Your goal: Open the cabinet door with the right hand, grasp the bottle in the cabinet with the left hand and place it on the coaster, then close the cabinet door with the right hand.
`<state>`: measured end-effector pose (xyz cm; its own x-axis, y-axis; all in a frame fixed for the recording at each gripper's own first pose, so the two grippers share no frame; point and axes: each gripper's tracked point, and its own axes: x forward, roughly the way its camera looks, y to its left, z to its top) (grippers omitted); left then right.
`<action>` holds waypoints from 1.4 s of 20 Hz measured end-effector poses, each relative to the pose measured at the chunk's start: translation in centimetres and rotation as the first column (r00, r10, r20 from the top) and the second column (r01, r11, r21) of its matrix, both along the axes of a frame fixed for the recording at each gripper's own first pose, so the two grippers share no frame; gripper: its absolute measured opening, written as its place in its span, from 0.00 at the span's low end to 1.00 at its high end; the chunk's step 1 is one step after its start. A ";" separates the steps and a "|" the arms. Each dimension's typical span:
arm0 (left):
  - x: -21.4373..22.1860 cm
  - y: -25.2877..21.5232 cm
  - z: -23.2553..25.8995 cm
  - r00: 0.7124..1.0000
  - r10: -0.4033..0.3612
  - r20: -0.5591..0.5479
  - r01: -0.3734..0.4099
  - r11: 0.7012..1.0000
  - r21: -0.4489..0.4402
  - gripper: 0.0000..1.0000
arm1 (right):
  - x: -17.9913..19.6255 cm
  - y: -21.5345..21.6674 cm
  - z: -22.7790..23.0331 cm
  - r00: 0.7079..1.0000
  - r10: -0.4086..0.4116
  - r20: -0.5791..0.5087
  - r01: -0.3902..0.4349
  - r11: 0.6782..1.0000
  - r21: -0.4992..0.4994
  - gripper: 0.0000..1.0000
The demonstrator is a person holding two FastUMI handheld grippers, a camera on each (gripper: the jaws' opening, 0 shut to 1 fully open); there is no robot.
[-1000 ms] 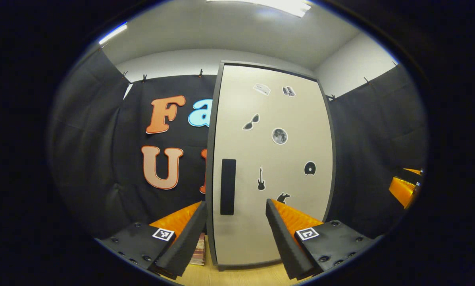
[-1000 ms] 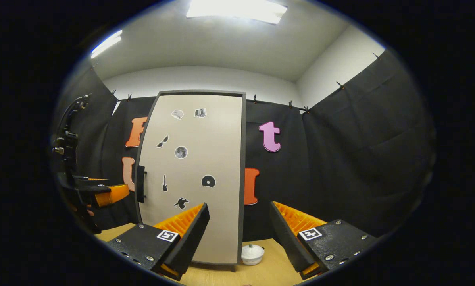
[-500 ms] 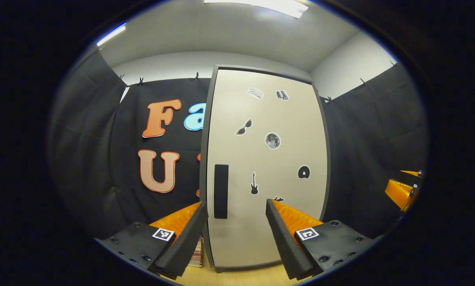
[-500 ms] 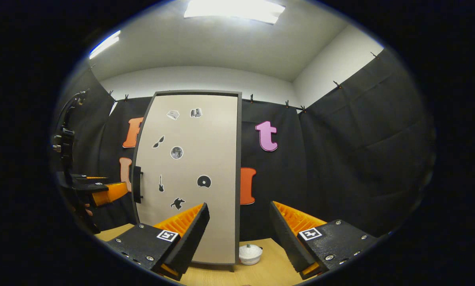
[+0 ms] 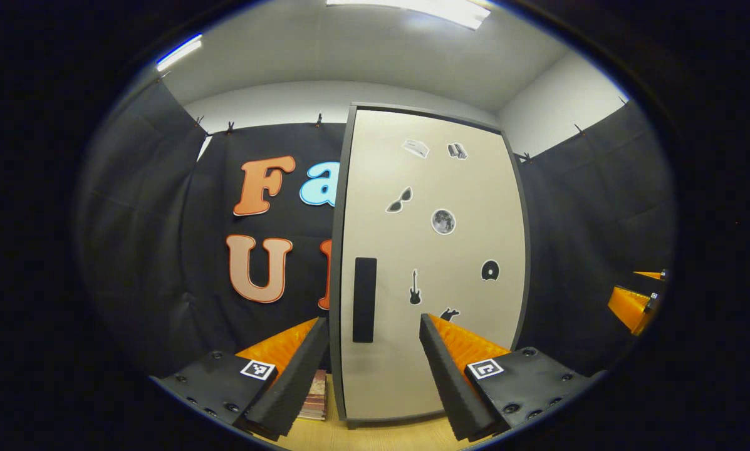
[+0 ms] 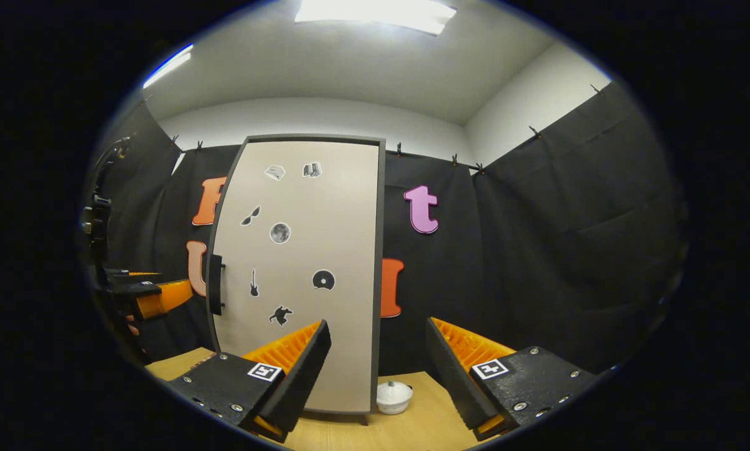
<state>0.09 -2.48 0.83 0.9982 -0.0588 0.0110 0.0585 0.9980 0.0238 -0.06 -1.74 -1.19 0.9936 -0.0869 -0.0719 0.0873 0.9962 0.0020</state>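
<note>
A tall cabinet with a beige door (image 5: pixel 431 263) stands shut on the wooden table; the door carries several small stickers and a dark vertical handle (image 5: pixel 363 299) near its left edge. In the right gripper view the same door (image 6: pixel 306 269) appears left of centre, its handle (image 6: pixel 216 292) at the door's left edge. My left gripper (image 5: pixel 371 351) is open, aimed at the door's lower part, a short way off. My right gripper (image 6: pixel 378 357) is open too, pointing past the door's right edge. The left gripper (image 6: pixel 155 297) also shows at the far left of the right gripper view. The bottle is hidden inside.
A small white lidded pot (image 6: pixel 393 396) sits on the table (image 6: pixel 412 429) just right of the cabinet's foot. A stack of books (image 5: pixel 315 394) lies by the cabinet's lower left corner. Black cloth walls close in behind and on both sides.
The left gripper view has swung so the cabinet sits slightly further right. In the right gripper view the cabinet has risen a little and the table shows more.
</note>
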 end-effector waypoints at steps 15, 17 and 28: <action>-2.5 11.2 -1.0 0.985 0.171 -0.019 -0.169 0.982 0.080 0.96 | 4.4 13.4 -3.7 0.970 0.209 -0.121 -0.200 0.976 0.088 0.95; -3.2 13.1 -0.5 0.980 0.197 0.000 -0.195 0.974 0.115 0.96 | 5.3 16.0 -4.3 0.959 0.248 -0.134 -0.235 0.966 0.109 0.95; -6.3 22.4 -2.6 0.952 0.304 -0.007 -0.297 0.934 0.196 0.95 | 11.8 29.4 -6.1 0.888 0.393 -0.238 -0.330 0.906 0.267 0.94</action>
